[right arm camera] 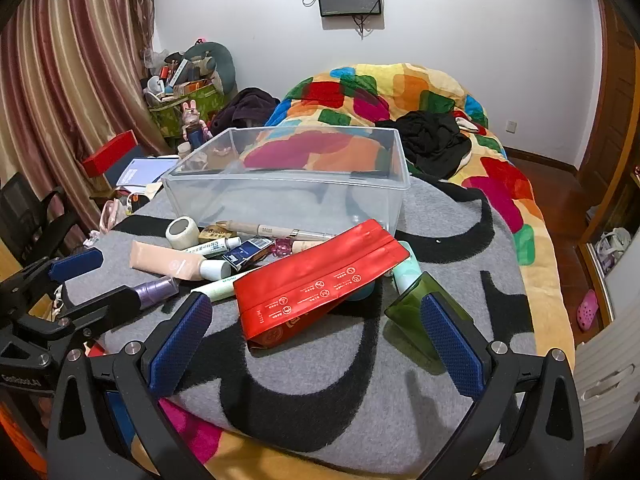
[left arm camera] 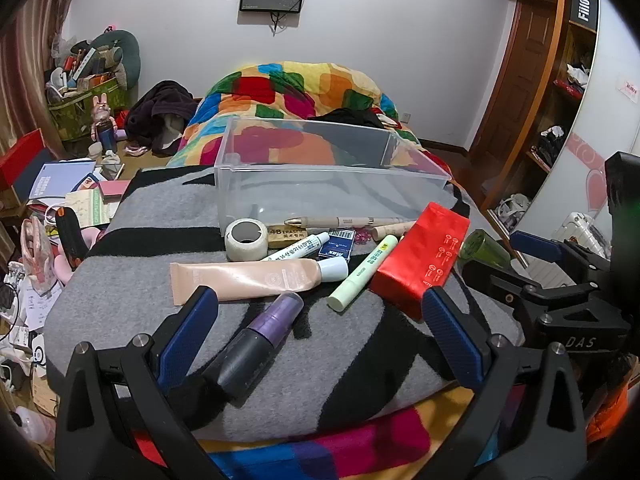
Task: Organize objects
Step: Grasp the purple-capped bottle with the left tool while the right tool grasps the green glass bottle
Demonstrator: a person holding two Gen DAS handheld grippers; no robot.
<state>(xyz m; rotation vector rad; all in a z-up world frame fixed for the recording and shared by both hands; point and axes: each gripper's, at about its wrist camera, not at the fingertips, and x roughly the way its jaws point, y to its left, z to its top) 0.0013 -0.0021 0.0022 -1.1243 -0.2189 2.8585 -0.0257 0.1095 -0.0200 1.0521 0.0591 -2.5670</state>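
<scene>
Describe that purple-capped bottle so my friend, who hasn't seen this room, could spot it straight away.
Find the clear plastic bin on the grey-and-black blanket; a jumble of small items lies in front of it. Nearest the camera, between the open left gripper fingers, lies the spray bottle. It is the only item with a dark body and translucent purple cap, just below the peach tube.

A red pouch (right arm camera: pixel 320 280), purple-capped black bottle (left arm camera: pixel 260 344), peach tube (left arm camera: pixel 248 280), pale green marker (left arm camera: pixel 362 276) and dark green bottle (right arm camera: pixel 412 316) lie on a grey blanket (right arm camera: pixel 340 384) with black swirls, near a clear bin (right arm camera: pixel 288 188).
</scene>
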